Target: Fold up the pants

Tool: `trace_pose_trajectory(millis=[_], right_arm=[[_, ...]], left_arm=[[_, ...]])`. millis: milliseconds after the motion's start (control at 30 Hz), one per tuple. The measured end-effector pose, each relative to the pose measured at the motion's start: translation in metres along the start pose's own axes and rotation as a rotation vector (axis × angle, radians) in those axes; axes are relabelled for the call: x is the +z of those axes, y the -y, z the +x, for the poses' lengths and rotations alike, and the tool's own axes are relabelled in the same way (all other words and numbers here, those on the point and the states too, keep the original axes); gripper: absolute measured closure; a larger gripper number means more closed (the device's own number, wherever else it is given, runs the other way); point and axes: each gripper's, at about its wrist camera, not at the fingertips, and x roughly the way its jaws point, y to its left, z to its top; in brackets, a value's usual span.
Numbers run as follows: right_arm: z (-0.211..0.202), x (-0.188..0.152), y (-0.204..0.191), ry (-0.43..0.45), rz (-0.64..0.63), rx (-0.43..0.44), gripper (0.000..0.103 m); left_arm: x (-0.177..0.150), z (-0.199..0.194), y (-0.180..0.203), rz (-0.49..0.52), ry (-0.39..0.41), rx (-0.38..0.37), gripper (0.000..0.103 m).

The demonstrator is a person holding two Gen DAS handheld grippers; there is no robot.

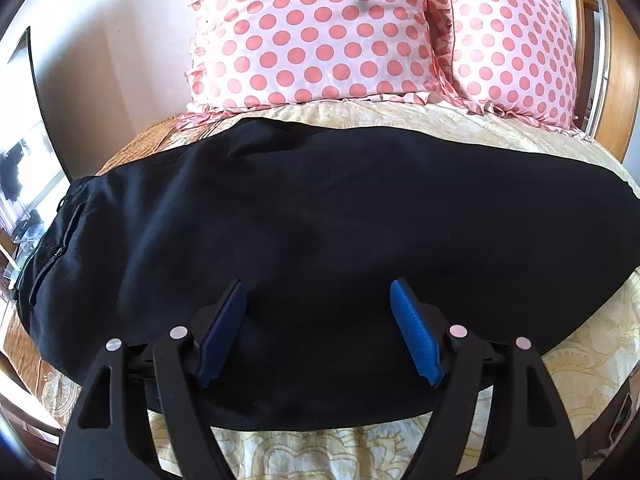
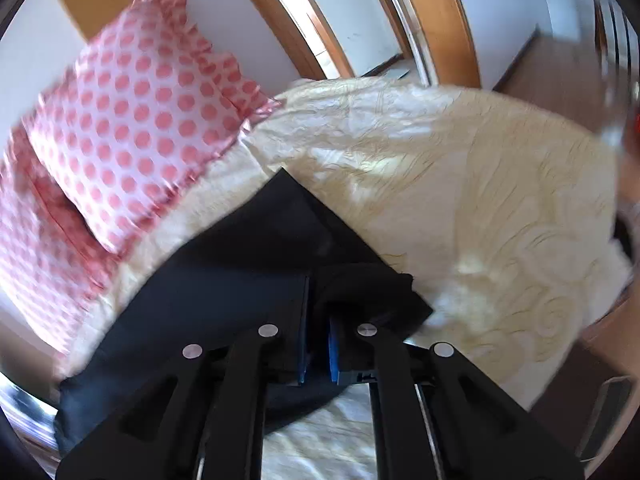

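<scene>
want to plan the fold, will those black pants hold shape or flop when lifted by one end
Likely floppy: the black pants drape flat over the bedspread with soft wrinkles. The end bunched in the right gripper crumples, so it should sag. Probably light; the open left gripper isn't supporting it.
</scene>
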Motion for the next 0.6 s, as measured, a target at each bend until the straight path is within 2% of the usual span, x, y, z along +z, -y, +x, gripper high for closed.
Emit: trace_pose_trajectory(millis=[67,100,133,167,200,333,400,500,600], right_arm=[[-0.009,-0.004,-0.013,0.046,-0.088,-0.071,0.089],[-0.013,-0.005,-0.017,0.065,-0.110,-0.088,0.076],[-0.018,-0.004,-0.019,0.090,-0.126,-0.122,0.068],[-0.020,-0.002,-0.019,0.109,-0.138,-0.142,0.054],[-0.022,0.000,-0.018,0.128,-0.144,-0.171,0.049],[-0.026,0.015,-0.012,0.175,-0.140,-0.207,0.049],[-0.022,0.024,-0.021,0.187,-0.194,-0.202,0.049],[-0.003,0.034,-0.042,0.125,-0.296,-0.159,0.049],[0.024,0.047,-0.060,0.064,-0.360,-0.188,0.050]], left_arm=[[0.000,0.001,0.000,-0.001,0.000,0.001,0.027],[-0.001,0.001,0.000,-0.001,-0.001,0.000,0.027],[-0.001,0.002,0.000,-0.003,-0.001,-0.002,0.026],[0.000,0.003,0.000,-0.003,-0.001,-0.002,0.026],[-0.001,0.003,0.000,-0.002,-0.001,-0.002,0.026],[-0.001,0.003,-0.001,-0.004,-0.001,-0.002,0.025],[-0.001,0.003,-0.001,-0.003,-0.002,-0.002,0.025],[0.000,0.004,0.000,0.002,-0.002,0.003,0.025],[0.001,0.006,0.000,0.000,-0.004,0.004,0.024]])
